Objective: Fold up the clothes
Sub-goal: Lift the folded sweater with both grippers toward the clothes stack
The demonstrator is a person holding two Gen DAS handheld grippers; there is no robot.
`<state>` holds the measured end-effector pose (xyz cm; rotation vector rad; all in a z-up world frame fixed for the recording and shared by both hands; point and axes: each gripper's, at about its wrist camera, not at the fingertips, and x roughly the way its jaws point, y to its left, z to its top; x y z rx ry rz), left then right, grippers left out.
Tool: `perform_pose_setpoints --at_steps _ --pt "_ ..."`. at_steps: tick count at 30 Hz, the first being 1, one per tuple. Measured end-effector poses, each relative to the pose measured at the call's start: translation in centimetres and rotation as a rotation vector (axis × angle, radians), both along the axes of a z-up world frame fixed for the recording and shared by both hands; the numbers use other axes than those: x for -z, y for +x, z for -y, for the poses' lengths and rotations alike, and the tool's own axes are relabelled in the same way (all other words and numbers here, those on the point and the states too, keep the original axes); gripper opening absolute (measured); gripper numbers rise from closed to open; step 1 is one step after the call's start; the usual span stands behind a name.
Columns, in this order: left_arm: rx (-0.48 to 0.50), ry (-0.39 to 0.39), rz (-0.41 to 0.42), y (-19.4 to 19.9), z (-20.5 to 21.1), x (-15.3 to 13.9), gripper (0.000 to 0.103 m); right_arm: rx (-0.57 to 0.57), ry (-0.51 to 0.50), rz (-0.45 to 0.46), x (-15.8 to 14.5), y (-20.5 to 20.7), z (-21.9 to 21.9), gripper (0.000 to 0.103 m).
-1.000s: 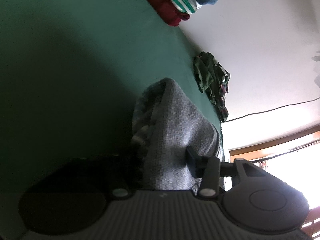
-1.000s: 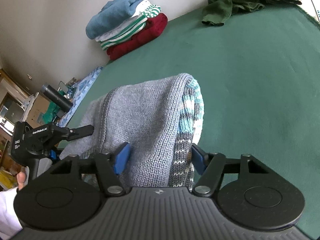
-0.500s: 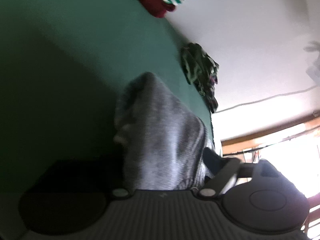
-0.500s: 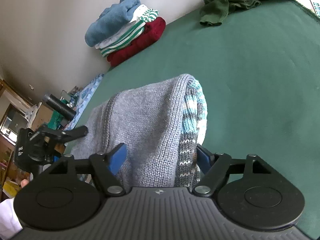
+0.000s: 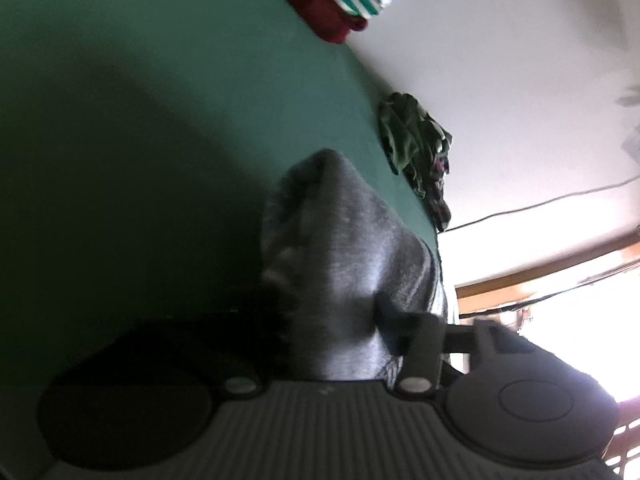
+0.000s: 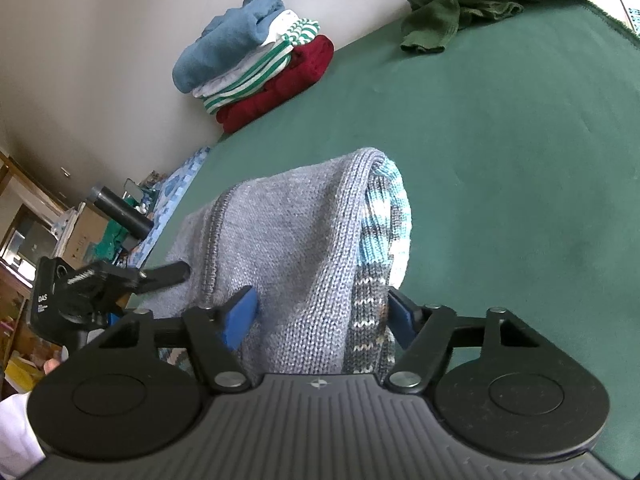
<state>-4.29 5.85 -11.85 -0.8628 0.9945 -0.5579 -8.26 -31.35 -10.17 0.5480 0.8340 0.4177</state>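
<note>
Right wrist view, both hand-held grippers (image 6: 318,314) clamping grey sweater (image 6: 288,248), folded stack (image 6: 256,64) beyond

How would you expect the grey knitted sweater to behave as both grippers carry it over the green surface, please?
Probably floppy: the grey knitted sweater drapes and sags between the right gripper and left gripper. Its thick, bunched knit likely grips the pads rather than slipping. It may unfold if released.
</note>
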Motion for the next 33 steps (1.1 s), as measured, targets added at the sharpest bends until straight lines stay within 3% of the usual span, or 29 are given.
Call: perform_pose_setpoints --at_steps 4,7,19,24,33 --pt "-0.020 0.001 0.004 -0.3 -0.1 0.2 0.040 0.020 0.013 -0.020 0.1 -0.1 0.2 0.049" --pt "-0.037 -0.004 0.003 -0.5 0.0 0.2 0.038 0.019 0.023 -0.025 -0.1 -0.1 0.1 0.043" --pt "-0.011 0.087 0.076 -1.0 1.6 -3.8 0.032 0.024 0.060 -0.012 -1.1 -0.2 0.6 0.034" --pt "0.006 0.130 0.126 -0.5 2.3 -7.2 0.031 0.022 0.109 0.002 -2.7 0.1 0.9 0.033" --pt "-0.002 0.185 0.283 4.3 1.6 -17.6 0.031 -0.029 0.228 0.135 -10.4 5.0 1.7 0.033"
